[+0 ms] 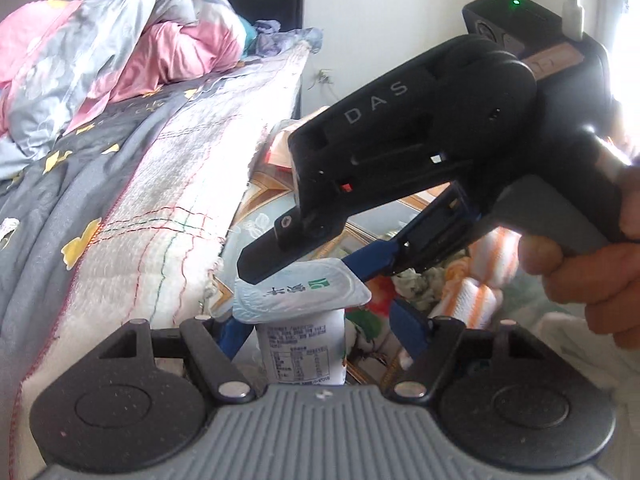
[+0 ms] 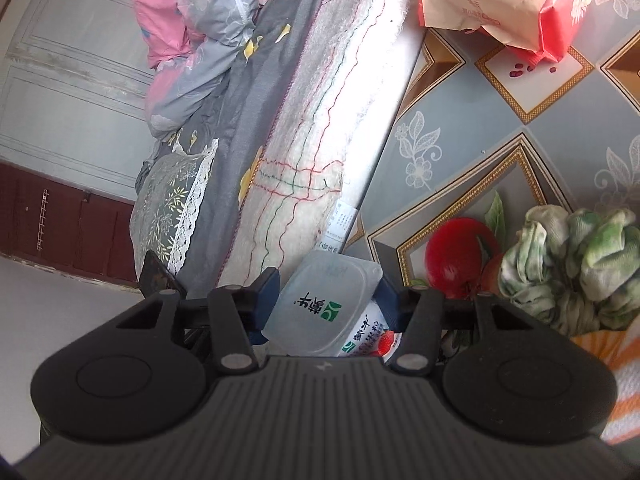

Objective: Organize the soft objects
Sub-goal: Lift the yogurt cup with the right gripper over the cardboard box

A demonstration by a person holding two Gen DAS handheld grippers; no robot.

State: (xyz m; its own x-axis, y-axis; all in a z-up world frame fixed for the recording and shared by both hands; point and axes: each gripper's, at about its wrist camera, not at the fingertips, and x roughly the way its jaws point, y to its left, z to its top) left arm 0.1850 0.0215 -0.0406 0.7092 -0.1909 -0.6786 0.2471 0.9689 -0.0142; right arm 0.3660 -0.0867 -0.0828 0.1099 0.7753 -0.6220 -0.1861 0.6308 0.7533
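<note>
A small white yogurt cup point(image 1: 301, 356) with a foil lid stands at the table edge beside the bed. My right gripper point(image 1: 298, 268) comes down from the upper right in the left wrist view, held by a person's hand point(image 1: 592, 276). Its two fingers clamp the lid's rim from both sides. In the right wrist view the cup point(image 2: 316, 320) sits between the blue pads point(image 2: 267, 298) of this gripper point(image 2: 326, 296), touching both. My left gripper point(image 1: 320, 324) stands open lower down, one finger on each side of the cup's body, with a visible gap on its right.
A crumpled green-and-white cloth point(image 2: 572, 272) and an orange-striped towel point(image 1: 484, 276) lie right of the cup on the patterned table point(image 2: 500, 128). A pack of wet wipes point(image 2: 516, 12) sits farther back. The bed point(image 1: 140, 208) with its quilt borders the table on the left.
</note>
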